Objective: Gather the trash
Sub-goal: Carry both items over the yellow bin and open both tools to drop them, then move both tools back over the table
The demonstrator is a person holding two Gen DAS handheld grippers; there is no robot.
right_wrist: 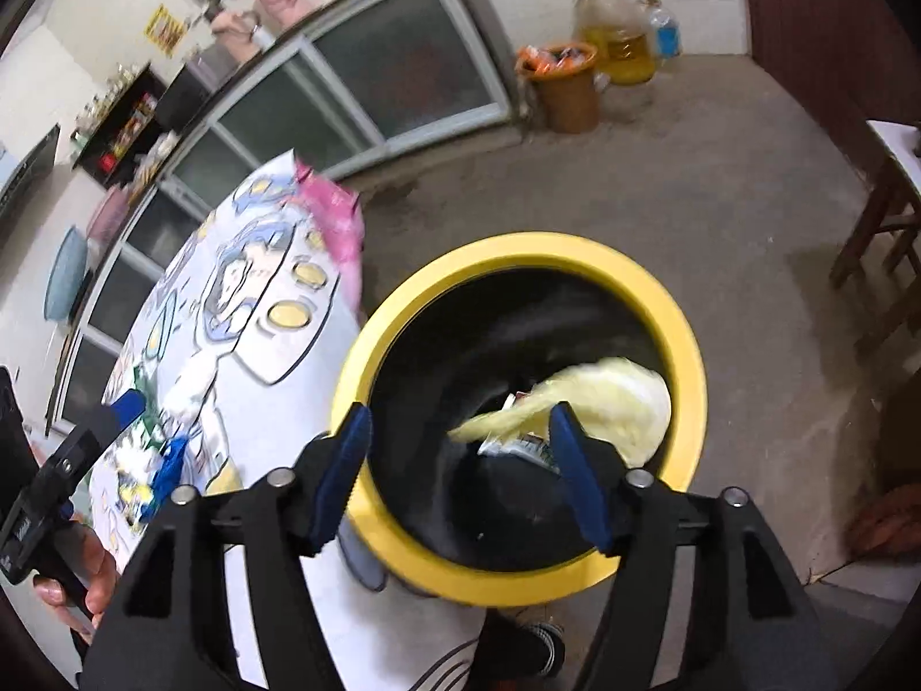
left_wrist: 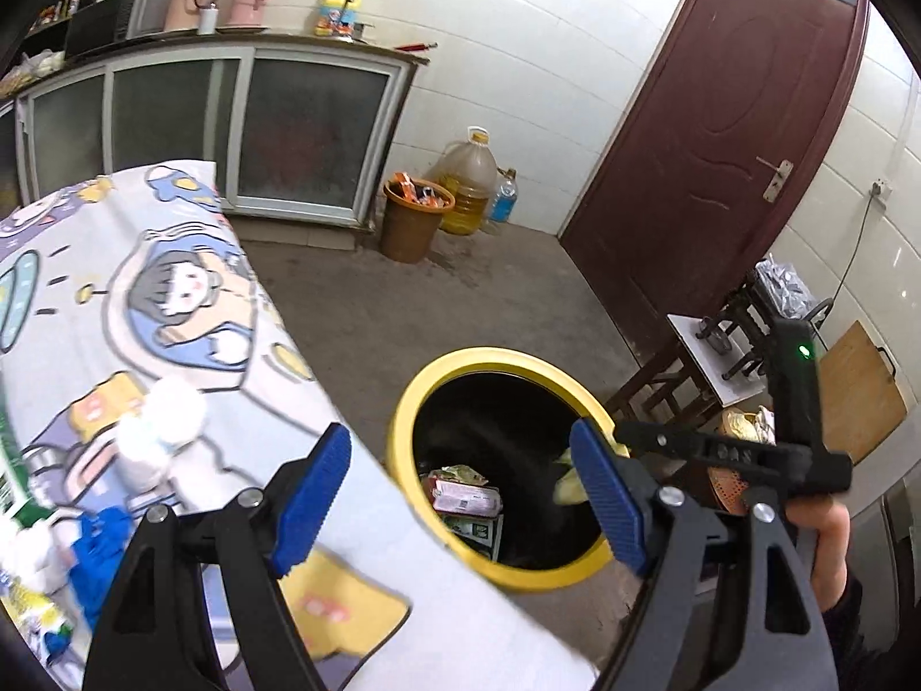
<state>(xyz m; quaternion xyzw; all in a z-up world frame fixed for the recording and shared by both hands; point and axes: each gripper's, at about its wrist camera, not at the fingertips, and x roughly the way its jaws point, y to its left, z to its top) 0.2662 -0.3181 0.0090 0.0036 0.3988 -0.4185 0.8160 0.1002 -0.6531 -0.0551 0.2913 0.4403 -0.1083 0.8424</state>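
Both your left gripper (left_wrist: 460, 501) and right gripper (right_wrist: 460, 475) gape empty; the pale leaf (right_wrist: 604, 403) could snag on the yellow bin (right_wrist: 688, 345) rim.

- The surface (left_wrist: 190, 345) wore a cartoon-print cloth and bore white tissue (left_wrist: 164, 432), a blue wrapper (left_wrist: 101, 541) and a pink bag (right_wrist: 339, 219).
- The concrete floor (left_wrist: 506, 288) carried the yellow-rimmed bin (left_wrist: 501, 573).

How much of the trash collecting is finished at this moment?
Done: wrappers lie in the yellow-rimmed black bin. In hand: nothing; a pale yellow piece sits inside the bin beneath the open right hand-held gripper. Left: white crumpled tissue and blue scraps on the cartoon-print tablecloth.
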